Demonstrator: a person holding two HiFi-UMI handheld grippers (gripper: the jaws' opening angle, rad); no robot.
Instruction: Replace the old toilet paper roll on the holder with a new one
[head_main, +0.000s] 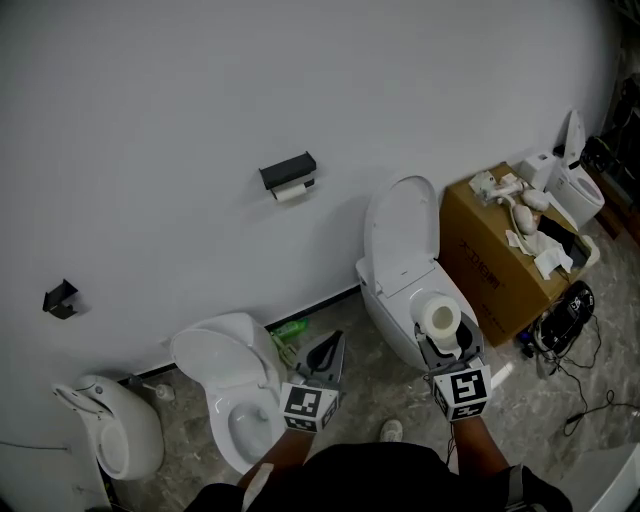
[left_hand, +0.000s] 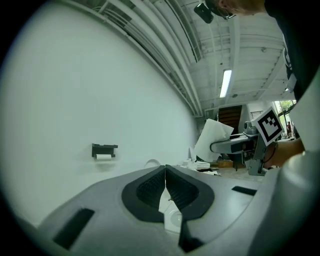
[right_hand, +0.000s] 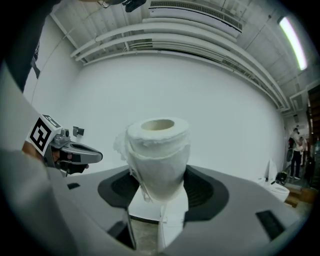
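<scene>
- The new roll (right_hand: 159, 150) stands upright, hole up, pinched between the pads of the right tongs (right_hand: 160, 192). It is near the person, low in the scene and to the right.
- The right tongs are spread wide, and the pads press the lower half of the roll from both sides so that it narrows there. A ragged loose layer hangs on its left side.
- The old roll (head_main: 291, 192) is a thin white sliver under the black holder (head_main: 288, 172). The holder is fixed to the far wall (head_main: 300, 80), well apart from both tongs and higher than they are.
- The left tongs (left_hand: 165, 187) are pressed together at the tips with nothing held between them. They point level at the wall, with the holder to the left of their line.
- In the head view, the two tongs sit side by side near the person, left beside right but apart. Each has its marker cube (head_main: 308, 406) facing up.
- The wall around the holder is plain white.
- Below the holder, a strip of floor (head_main: 375, 395) runs between the left toilet (head_main: 235, 400) and the right toilet (head_main: 400, 270). Both lids are raised.
- In the head view, the new roll shows in front of the right toilet's bowl.
- A cardboard box (head_main: 490, 270) stands just right of that toilet, with white odds and ends on top.
</scene>
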